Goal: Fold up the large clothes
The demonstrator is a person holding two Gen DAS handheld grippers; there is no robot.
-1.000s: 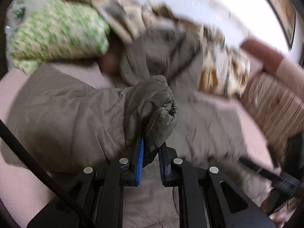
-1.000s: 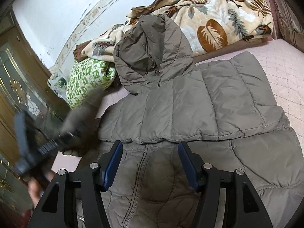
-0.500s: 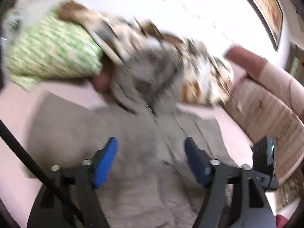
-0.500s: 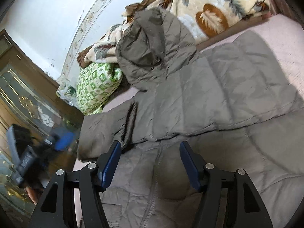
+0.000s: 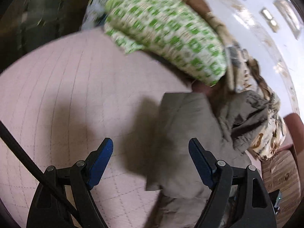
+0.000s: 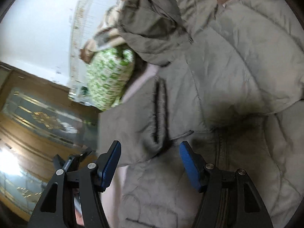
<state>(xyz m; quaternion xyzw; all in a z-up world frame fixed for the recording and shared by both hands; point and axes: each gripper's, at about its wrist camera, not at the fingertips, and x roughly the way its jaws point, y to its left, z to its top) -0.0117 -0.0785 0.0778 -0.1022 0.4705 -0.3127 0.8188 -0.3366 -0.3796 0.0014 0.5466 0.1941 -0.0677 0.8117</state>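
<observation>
Looking along your left gripper [image 5: 151, 150], you have its jaws spread wide with nothing between the blue pads [image 5: 99, 164], and it tilts down toward the pink quilted bedspread [image 5: 57, 87]. Its shadow falls on the bedspread and on the edge of the grey puffer jacket [image 5: 182, 133], which lies just right of the gap between the jaws. That view is blurred by motion, so fine detail of the jacket's edge cannot be made out. Beyond the jacket sits a green-and-white patterned pillow [image 5: 167, 32], and to its right a leaf-print blanket [image 5: 266, 138] is heaped against the white wall [image 5: 247, 9].

Your right gripper [image 6: 150, 152] is rolled well to one side, so the room leans in its view, and it points shallowly down over the jacket [image 6: 237, 66]. Its jaws are also parted and grip nothing; the folded sleeve's cuff end [image 6: 152, 144] lies on the jacket's front just ahead of the gap, not touched by either pad. The jacket is spread flat on the bed, hood [image 6: 152, 19] toward the pillow [image 6: 110, 79] and blanket. A wooden door with patterned glass [image 6: 38, 121] stands to the left, and part of your left gripper shows low at that side, partly hidden behind the right one's own finger.
</observation>
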